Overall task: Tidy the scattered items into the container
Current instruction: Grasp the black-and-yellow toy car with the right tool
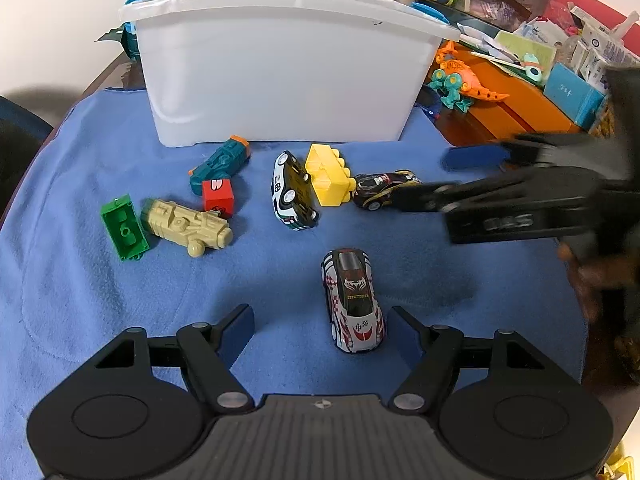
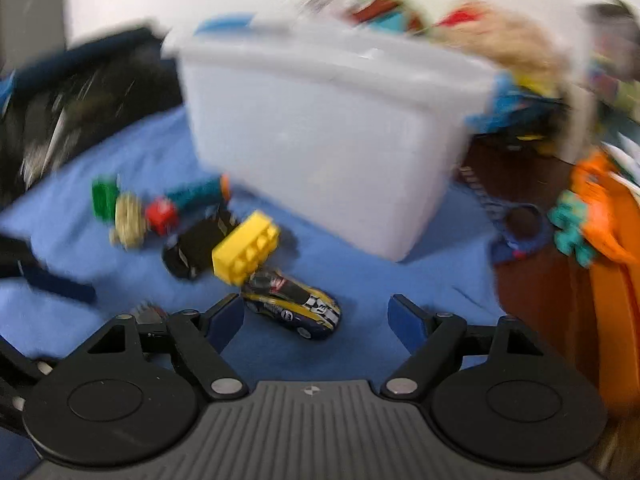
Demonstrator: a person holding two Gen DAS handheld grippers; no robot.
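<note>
We show two open grippers over a blue cloth (image 1: 120, 300) strewn with toys, a white plastic bin (image 1: 280, 80) standing at its far edge. The right gripper (image 2: 316, 314) has its jaws wide, nothing pressed between them; the black and yellow car (image 2: 292, 306) lies on the cloth between and just ahead of the pads. The left gripper (image 1: 322, 326) is likewise wide and holds nothing, with the white and red car (image 1: 354, 300) just inside its right pad.

We judge both cars light, rigid and smooth-shelled, free to roll on their wheels. A hold across the flanks at mid-body should keep them from squirting out forward; the pads look wide enough for that.

The left view is sharp. It alone shows the right gripper from outside, reaching in beside the black car's tail, and the whole spread: an overturned white car (image 1: 294, 192), a yellow brick (image 1: 330, 178), red cube (image 1: 218, 198), tan toy (image 1: 186, 226), green brick (image 1: 124, 228) and teal blaster (image 1: 220, 164). The right view is blurred, yet alone shows how the black car sits between its own pads.
</note>
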